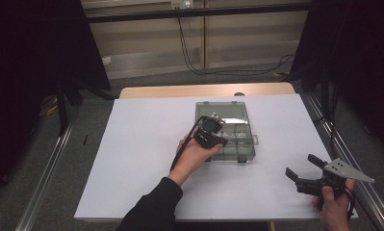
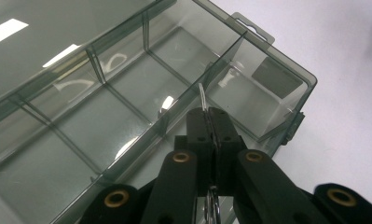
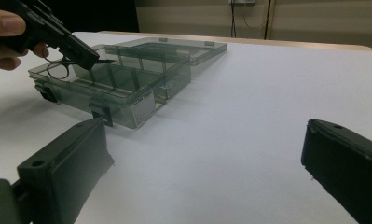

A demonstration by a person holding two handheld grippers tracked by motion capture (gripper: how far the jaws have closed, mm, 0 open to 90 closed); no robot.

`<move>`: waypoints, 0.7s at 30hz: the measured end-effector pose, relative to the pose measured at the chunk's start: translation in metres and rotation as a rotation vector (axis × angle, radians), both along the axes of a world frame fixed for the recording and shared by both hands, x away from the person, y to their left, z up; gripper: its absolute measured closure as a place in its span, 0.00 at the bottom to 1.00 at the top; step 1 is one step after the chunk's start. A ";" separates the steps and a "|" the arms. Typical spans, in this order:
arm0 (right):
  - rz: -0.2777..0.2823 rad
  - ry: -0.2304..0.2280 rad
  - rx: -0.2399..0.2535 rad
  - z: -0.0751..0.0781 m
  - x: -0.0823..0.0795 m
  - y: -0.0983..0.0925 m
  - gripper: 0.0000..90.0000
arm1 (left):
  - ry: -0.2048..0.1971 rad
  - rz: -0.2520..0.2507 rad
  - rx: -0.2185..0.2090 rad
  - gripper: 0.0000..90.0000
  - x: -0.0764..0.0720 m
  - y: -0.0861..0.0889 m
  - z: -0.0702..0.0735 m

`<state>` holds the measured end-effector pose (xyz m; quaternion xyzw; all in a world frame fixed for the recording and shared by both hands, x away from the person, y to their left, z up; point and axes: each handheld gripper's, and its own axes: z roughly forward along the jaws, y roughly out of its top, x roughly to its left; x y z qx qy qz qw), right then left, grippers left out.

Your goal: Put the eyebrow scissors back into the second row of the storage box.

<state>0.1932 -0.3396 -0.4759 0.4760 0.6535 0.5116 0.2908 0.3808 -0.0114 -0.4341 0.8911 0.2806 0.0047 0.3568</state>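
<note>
The left gripper (image 2: 210,114), low in the middle of the left gripper view, has its fingers (image 2: 223,135) pressed together on a thin metal ring clip (image 2: 203,97). One wire end of the clip pokes out past the fingertips, and its loop hangs behind them, which the right gripper view shows at upper left (image 3: 58,70). The clip's long axis runs along the fingers, pointing into the open compartment box (image 2: 286,100).

In the high view the box (image 1: 241,153) sits at the centre of the table (image 1: 146,144), its lid folded back flat toward the top of the frame. The left gripper (image 1: 213,126) hovers over the box's left half, so the clip's tip is right above a divider between two compartments near the box's corner. The coming move likely turns on which side of that wall the tip clears.

The compartments under the fingers look empty. Pale glints lie in some cells, but whether they are parts or reflections cannot be told.

The right gripper (image 1: 304,167) rests well apart, at the lower right of the high view, fingers (image 3: 67,163) spread wide with nothing between them. The left hand is clearly the nearer one.
</note>
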 end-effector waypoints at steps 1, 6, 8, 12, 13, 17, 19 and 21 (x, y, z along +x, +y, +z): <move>-0.001 0.000 -0.001 0.000 0.000 0.000 0.00 | 0.006 -0.001 -0.007 0.98 0.000 0.000 -0.002; -0.001 0.003 -0.006 0.000 0.001 0.001 0.00 | 0.050 -0.003 -0.038 0.69 0.001 0.003 -0.002; 0.000 0.000 -0.014 0.000 0.002 0.002 0.00 | 0.060 0.021 -0.083 0.57 0.001 0.007 0.002; 0.001 0.014 -0.042 0.000 0.001 0.005 0.00 | 0.118 0.048 -0.151 0.32 0.004 0.014 0.006; 0.000 0.016 -0.049 0.001 0.001 0.006 0.00 | 0.122 0.051 -0.162 0.27 0.004 0.015 0.006; 0.011 0.015 -0.074 0.002 0.001 0.008 0.00 | 0.140 0.048 -0.226 0.10 0.004 0.027 0.008; 0.005 0.017 -0.074 0.003 0.002 0.008 0.00 | 0.163 0.035 -0.273 0.01 0.005 0.032 0.009; 0.003 0.022 -0.072 0.004 0.002 0.007 0.00 | 0.156 0.037 -0.281 0.01 0.005 0.037 0.009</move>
